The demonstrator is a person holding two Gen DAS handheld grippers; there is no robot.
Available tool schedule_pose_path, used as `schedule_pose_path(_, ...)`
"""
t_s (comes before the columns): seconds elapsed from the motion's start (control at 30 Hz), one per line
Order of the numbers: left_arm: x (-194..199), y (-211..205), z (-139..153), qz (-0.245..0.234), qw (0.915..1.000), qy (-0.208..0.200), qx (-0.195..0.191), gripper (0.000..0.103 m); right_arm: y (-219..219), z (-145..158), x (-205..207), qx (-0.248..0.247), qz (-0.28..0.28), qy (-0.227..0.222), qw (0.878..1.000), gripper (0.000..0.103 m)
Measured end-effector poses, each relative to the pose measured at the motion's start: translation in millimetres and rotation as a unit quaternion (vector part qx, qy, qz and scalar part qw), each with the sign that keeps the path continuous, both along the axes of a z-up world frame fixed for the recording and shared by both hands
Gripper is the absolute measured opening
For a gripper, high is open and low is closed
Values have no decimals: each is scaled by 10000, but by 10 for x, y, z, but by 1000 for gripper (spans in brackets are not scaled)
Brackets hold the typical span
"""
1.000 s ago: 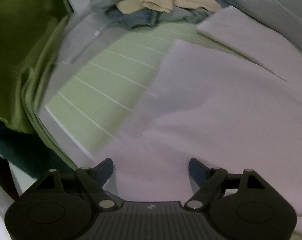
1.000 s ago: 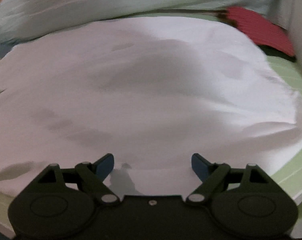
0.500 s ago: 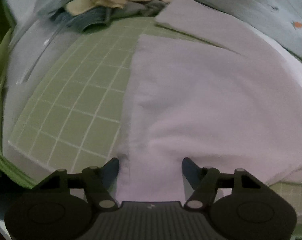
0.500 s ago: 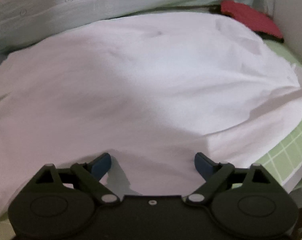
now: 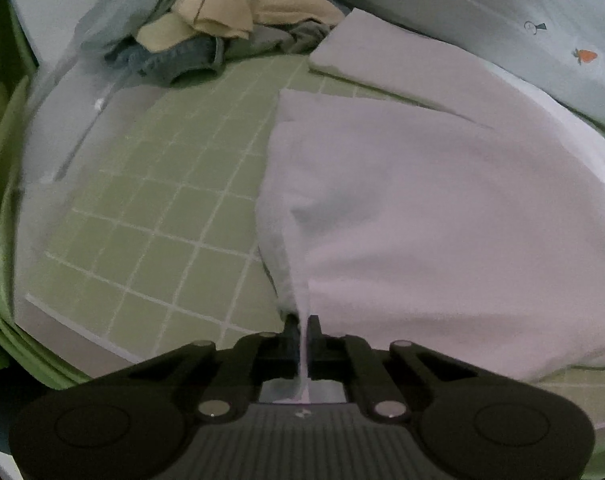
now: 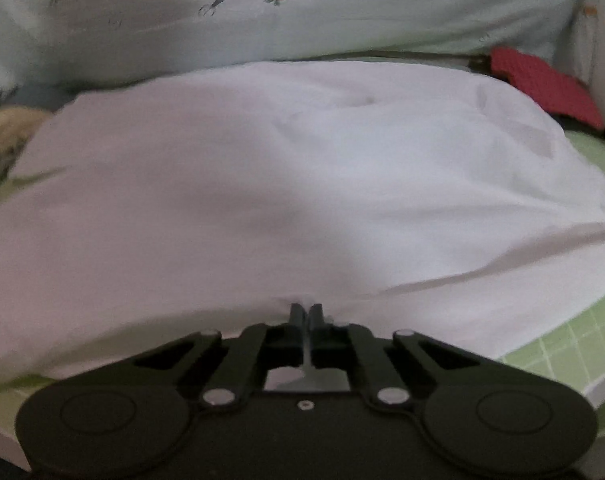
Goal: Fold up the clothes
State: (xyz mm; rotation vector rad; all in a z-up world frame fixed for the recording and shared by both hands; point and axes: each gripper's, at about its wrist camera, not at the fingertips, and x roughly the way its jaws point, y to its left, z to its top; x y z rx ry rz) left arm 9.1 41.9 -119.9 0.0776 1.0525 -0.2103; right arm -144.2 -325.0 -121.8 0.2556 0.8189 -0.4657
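No readable text or labels.

The garment lies spread on the gridded mat, a pile of clothes at the mat's far left corner, a folded piece just beyond the garment, and a printed quilt along the far side.

Smooth matt white cloth garment lies on a green gridded mat; matt black plastic gripper.
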Motion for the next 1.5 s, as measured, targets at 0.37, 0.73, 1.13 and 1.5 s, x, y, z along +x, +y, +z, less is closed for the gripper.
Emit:
schedule_pose_path(0.37,118,32,64,186,9992,-325,97,5,241,142,-501,73,179,34,9998,4)
schedule_pose_path(0.73,61,17,34,180,9993,-256,196,5,-30,171,8,-275,-22,-1,9996,38)
schedule_pose_path(1.13,112,12,-61,25,9993,-33,373,14,-191,-137,-428,-38,-324,313,9990,81)
schedule_pose_path(1.5,31,-79,-25,-482,9950,-1,870,55,-124,-179,-552,4,-349,366,9987,103)
